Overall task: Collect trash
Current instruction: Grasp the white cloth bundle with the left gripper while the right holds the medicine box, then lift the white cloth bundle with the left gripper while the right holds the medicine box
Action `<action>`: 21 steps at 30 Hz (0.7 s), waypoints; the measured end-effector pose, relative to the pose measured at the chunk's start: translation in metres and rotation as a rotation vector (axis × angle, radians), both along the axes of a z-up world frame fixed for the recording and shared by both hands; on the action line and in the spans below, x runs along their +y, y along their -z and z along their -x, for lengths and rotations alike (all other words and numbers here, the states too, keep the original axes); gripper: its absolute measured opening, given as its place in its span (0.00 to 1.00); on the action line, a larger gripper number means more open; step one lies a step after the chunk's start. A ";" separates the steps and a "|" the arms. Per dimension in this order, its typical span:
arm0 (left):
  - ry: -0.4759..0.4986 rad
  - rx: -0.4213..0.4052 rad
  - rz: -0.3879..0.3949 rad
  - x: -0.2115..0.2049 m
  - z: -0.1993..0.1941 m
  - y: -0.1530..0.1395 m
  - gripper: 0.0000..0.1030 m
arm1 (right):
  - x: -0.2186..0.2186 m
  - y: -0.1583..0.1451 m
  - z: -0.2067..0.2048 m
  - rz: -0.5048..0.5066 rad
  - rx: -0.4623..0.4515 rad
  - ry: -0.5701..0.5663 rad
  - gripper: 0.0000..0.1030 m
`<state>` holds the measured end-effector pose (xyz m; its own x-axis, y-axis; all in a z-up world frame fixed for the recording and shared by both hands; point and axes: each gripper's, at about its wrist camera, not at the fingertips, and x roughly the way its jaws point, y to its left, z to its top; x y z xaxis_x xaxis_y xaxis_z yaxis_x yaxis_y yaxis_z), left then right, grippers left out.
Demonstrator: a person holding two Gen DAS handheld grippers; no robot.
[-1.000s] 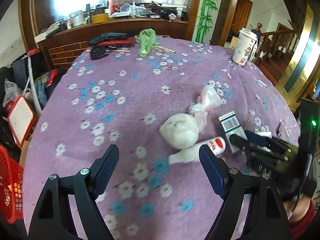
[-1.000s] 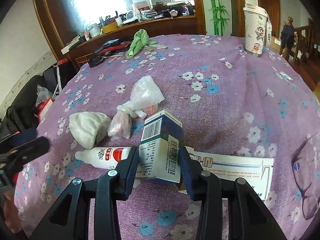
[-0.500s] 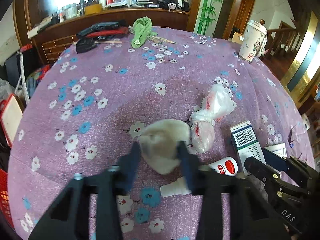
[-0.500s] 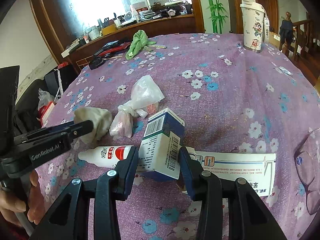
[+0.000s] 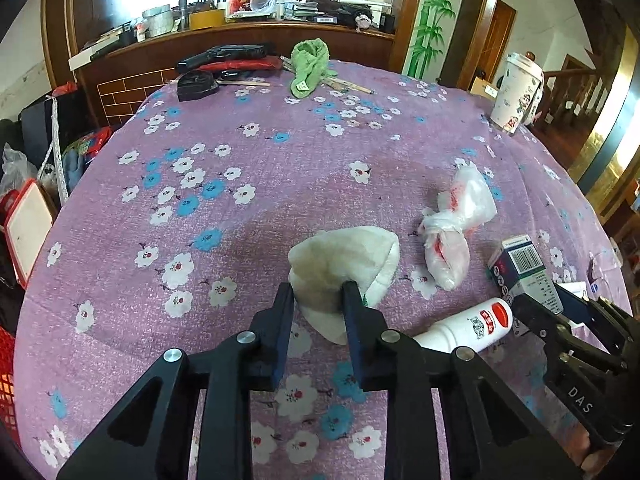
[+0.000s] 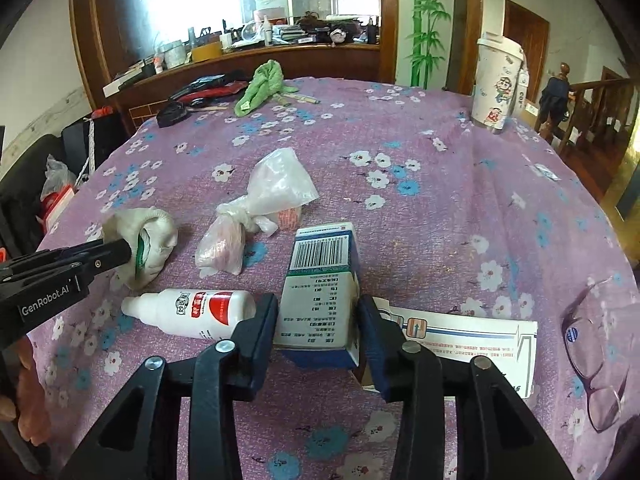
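Note:
My left gripper (image 5: 318,294) is shut on a crumpled white cloth wad (image 5: 346,258), seen also in the right wrist view (image 6: 148,236). My right gripper (image 6: 318,308) is shut on a blue and white carton box (image 6: 322,288), which also shows in the left wrist view (image 5: 526,266). A knotted clear plastic bag (image 6: 256,212) lies between them. A white squeeze bottle with a red label (image 6: 196,312) lies on the purple flowered tablecloth (image 6: 420,208) beside the box. A flat white paper box (image 6: 472,340) lies under the right fingers.
A lidded paper cup (image 6: 498,84) stands at the far right. A green cloth (image 6: 262,86) and black and red items (image 5: 224,62) lie at the far edge. Glasses (image 6: 592,356) lie at the right. A red basket (image 5: 6,376) sits off the left edge.
My left gripper moved forward over the white cloth wad and shut on it. My right gripper kept its hold on the box.

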<state>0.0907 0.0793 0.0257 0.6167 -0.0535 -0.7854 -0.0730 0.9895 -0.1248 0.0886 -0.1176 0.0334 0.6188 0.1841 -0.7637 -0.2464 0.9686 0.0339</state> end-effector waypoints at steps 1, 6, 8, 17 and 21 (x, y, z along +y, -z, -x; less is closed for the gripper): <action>0.000 -0.006 0.005 0.001 0.000 0.001 0.23 | -0.001 -0.001 0.000 -0.007 -0.003 0.005 0.40; -0.001 -0.044 0.018 0.004 0.004 -0.001 0.13 | -0.008 -0.015 0.008 -0.067 -0.062 0.014 0.40; -0.008 -0.063 0.013 0.005 0.006 -0.004 0.09 | -0.009 -0.022 0.013 -0.079 -0.091 0.016 0.40; 0.013 -0.087 0.019 0.006 0.012 -0.007 0.05 | -0.001 -0.035 0.025 -0.116 -0.146 -0.019 0.40; 0.021 -0.091 0.013 0.005 0.012 -0.006 0.05 | -0.001 -0.036 0.026 -0.123 -0.153 -0.023 0.40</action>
<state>0.0784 0.0841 0.0321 0.6839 -0.0775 -0.7255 -0.0398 0.9889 -0.1432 0.0625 -0.1189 0.0699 0.7206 0.2853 -0.6320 -0.2794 0.9536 0.1119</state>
